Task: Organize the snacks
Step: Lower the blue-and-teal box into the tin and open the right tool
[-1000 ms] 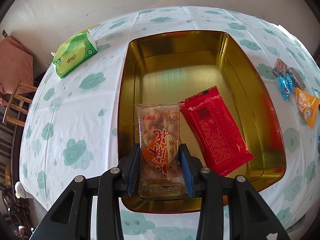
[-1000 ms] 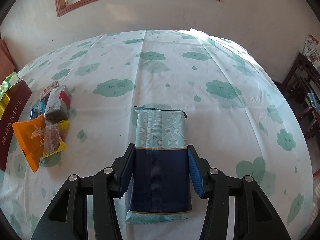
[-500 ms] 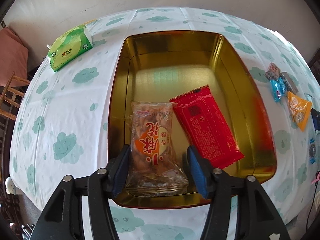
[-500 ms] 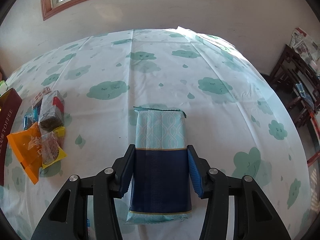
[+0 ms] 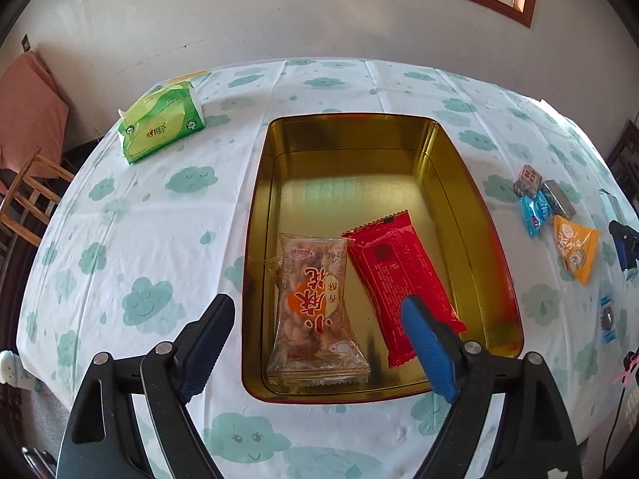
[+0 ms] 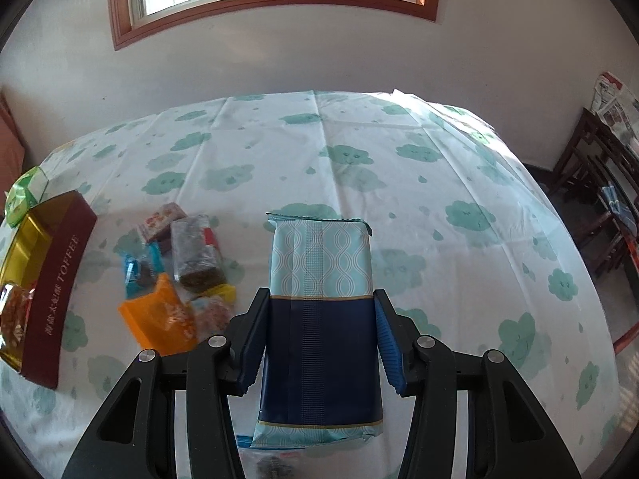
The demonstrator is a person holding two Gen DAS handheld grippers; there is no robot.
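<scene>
The long blue-and-pale-teal foil snack packet [image 6: 319, 319] sits pinched across its dark lower half by the right gripper [image 6: 319, 343], its wave-patterned upper half and crimped top edge pointing away, and it looks to be held just above the cloud-printed bench [image 6: 399, 183]. The foil is slick and the packet juts well past the fingers [image 6: 386, 339], so the carrier does best to keep the squeeze firm but not crushing, hold it level, and swing it left toward the tin. Over there, the gold-lined rectangular toffee tin with maroon sides [image 5: 459, 183] already holds two items at its near end: a clear peanut-snack packet with an orange label [image 5: 315, 311] lying flat, and a red foil packet [image 5: 399, 271] just beside it, angled, their edges close or touching. The far half of the tin shows bare gold, and that looks the sensible landing spot, laid flat so nothing stacks. The left gripper [image 5: 319, 343] hovers over the near end of the tin with fingers spread wide, holding nothing. Between tin and blue packet lies a loose cluster of small wrapped snacks [image 6: 175, 271], an orange triangular pouch among them, waiting on the bench. A green tissue pack [image 5: 161, 127] rests well apart to the far left
</scene>
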